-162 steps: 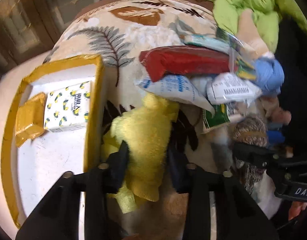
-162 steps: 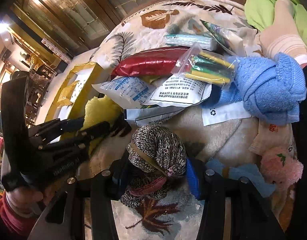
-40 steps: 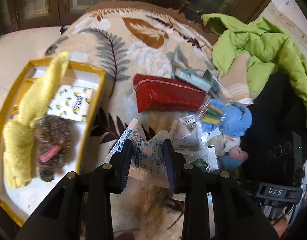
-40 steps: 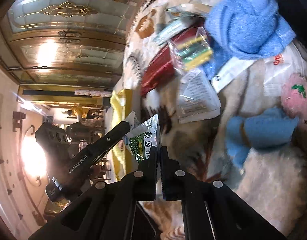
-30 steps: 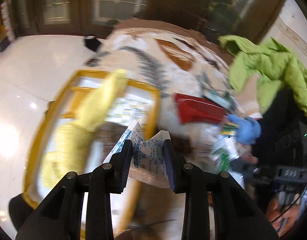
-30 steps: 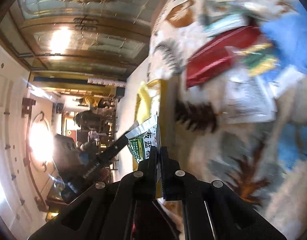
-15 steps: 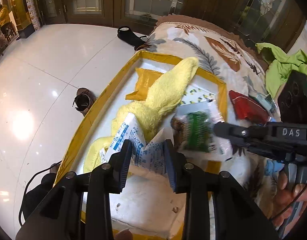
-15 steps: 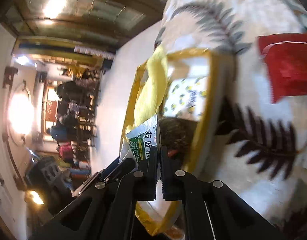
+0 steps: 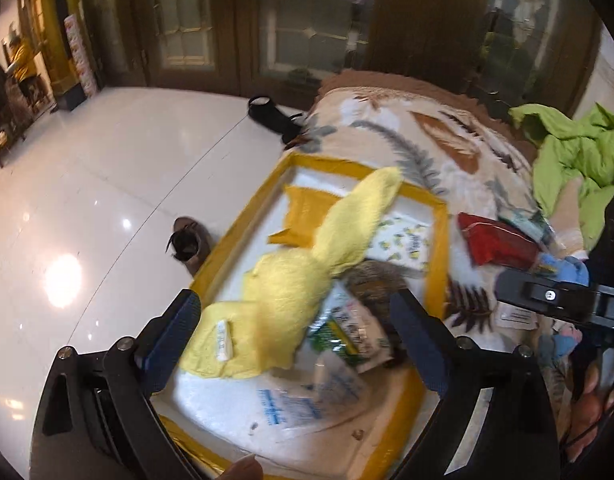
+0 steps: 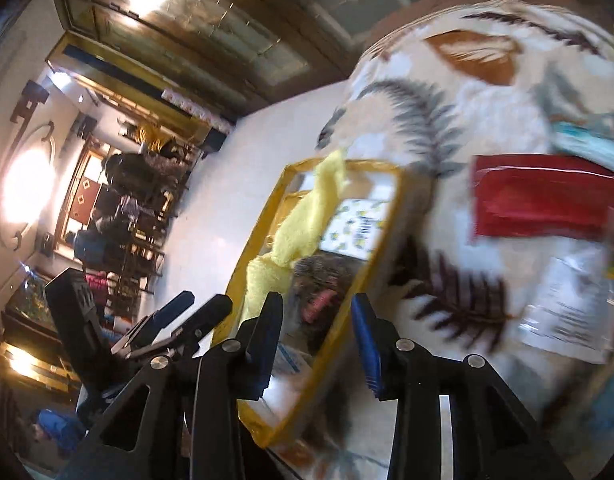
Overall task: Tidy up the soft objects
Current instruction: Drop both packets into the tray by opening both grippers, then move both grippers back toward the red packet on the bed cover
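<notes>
Left wrist view: the left gripper point(image 9: 295, 336) stands spread wide and empty at lower centre, above the yellow-rimmed tray point(image 9: 437, 256), which holds the yellow towel point(image 9: 307, 276) at frame centre, the green packet point(image 9: 347, 332) just right of it, the white pouch point(image 9: 307, 396) below both, and the knit hat point(image 9: 371, 276) partly hidden under the packet; the red pouch point(image 9: 495, 244) lies on the blanket point(image 9: 391, 124) at right. Right wrist view, blurred: the right gripper point(image 10: 317, 344) is parted and empty at lower centre over the tray's point(image 10: 371, 264) right rim, with towel point(image 10: 303, 224) and hat point(image 10: 319, 280) inside and the red pouch point(image 10: 543, 204) at right
</notes>
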### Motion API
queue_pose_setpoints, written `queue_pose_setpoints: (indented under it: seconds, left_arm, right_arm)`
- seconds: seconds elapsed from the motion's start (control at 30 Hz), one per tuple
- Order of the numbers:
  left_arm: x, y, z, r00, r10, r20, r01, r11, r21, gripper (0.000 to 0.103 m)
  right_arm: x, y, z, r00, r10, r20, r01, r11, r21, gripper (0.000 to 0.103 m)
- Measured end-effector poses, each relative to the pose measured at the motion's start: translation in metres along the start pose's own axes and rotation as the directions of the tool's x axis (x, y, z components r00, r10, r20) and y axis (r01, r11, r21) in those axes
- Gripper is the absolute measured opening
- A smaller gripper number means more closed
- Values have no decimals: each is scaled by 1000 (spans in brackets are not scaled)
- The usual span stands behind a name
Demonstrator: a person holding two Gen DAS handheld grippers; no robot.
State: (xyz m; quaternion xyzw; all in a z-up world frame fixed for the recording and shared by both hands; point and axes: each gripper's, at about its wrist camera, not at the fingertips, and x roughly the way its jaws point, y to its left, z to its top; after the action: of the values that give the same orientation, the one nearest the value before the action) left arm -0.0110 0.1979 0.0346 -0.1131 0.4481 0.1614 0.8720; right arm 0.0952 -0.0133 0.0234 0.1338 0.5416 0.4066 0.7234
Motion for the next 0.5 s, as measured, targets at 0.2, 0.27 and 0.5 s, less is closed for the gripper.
queue_pose_setpoints:
  seconds: [0.2, 0.27, 0.5]
  left_arm:
    - [-1, -42, -6, 1000, -4, 4, 4, 996, 92, 96]
    - [-3, -59, -8, 1000, -14, 7, 13, 992, 128, 96]
    - [-6, -101, -12, 999, -49, 6, 46, 977, 209, 96]
  right_arm:
    - [-51, -40, -20, 999, -32, 39, 30, 997, 73, 40]
    - [-68, -51, -26, 997, -45, 61, 39, 994, 101, 40]
    - [-98, -87, -30, 991, -66, 118, 44, 982, 185, 42]
